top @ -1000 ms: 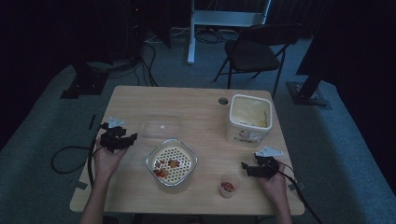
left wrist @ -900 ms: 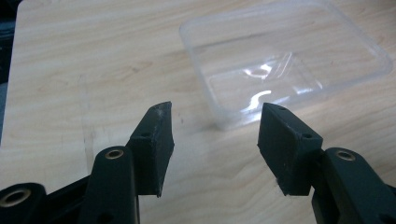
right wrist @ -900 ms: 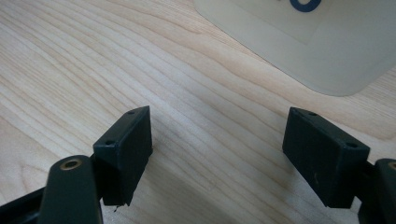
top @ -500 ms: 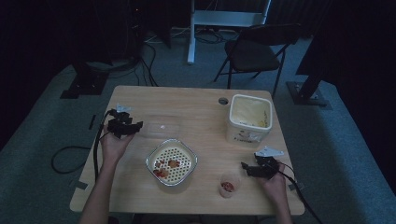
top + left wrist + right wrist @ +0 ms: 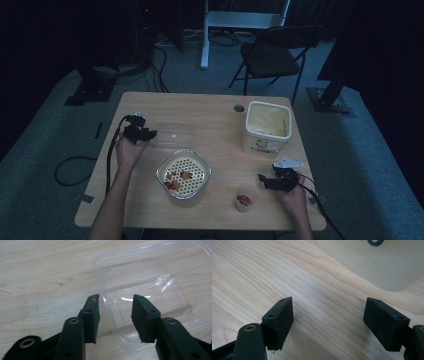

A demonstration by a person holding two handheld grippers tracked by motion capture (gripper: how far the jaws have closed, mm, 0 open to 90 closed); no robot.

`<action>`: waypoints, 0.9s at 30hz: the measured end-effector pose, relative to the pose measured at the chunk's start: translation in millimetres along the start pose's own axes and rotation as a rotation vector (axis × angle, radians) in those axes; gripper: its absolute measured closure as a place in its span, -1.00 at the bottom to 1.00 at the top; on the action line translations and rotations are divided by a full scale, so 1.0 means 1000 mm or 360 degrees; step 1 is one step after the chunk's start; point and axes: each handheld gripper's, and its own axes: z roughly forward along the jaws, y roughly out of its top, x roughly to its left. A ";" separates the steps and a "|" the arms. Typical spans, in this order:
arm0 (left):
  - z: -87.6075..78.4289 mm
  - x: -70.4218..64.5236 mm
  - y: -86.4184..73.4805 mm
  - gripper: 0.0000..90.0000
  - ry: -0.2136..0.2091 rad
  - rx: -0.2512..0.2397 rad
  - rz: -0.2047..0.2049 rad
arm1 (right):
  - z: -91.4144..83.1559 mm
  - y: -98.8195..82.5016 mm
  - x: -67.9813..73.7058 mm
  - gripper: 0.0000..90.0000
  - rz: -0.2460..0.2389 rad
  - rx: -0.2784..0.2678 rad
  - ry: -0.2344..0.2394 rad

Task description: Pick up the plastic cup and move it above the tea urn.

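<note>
left tongs [image 5: 113, 315]: jaws part-way in, having just been closing; they straddle the near rim of the clear plastic lid [image 5: 147, 287], one pad outside the edge, the other over its inside. the pads do not look to press on it yet, so nothing is grasped.
lid's place: flat on the wooden table [image 5: 42, 272], its rounded corner right between the left jaws and the rest stretching away ahead of them; in the high view it lies just beyond the left tongs [image 5: 139, 133].
how the lid will handle: a judgement only: thin, see-through, very light, bendy, glossy and likely slippery. a hard pinch could buckle or crack it.
where to take hold: the raised rim by the corner now between the jaws looks stiffest; the flat middle panel offers nothing to bite on.
right tongs [image 5: 329, 320]: released, jaws apart over bare wood, nothing between them.
around the right tongs: the cream tub [image 5: 377, 260] stands ahead of them; in the high view a small cup with red bits [image 5: 244, 198] sits just beside the right tongs [image 5: 277, 181].
farther out: a metal bowl with a perforated insert and food scraps [image 5: 183, 173] sits between the two hands, nearer the left.
</note>
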 end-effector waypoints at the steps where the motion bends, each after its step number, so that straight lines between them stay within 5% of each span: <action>1: 0.001 0.000 0.000 0.41 0.0004 0.0004 0.0001 | 0.000 0.000 0.000 -0.47 -0.0001 0.0000 0.0000; 10: 0.017 0.002 0.001 0.57 0.0013 0.0075 -0.0030 | 0.000 0.000 0.000 -0.47 -0.0002 -0.0001 0.0000; 14: 0.022 0.004 0.002 0.81 0.0001 0.0064 -0.0084 | 0.000 0.000 0.000 -0.47 -0.0003 0.0000 0.0001; 19: 0.020 0.003 0.006 0.93 -0.0029 0.0046 -0.0143 | 0.000 0.000 0.000 -0.47 -0.0003 -0.0001 0.0002; 27: 0.002 -0.010 0.032 0.96 -0.0045 -0.0034 -0.0115 | -0.001 0.000 0.001 -0.47 -0.0003 -0.0001 0.0003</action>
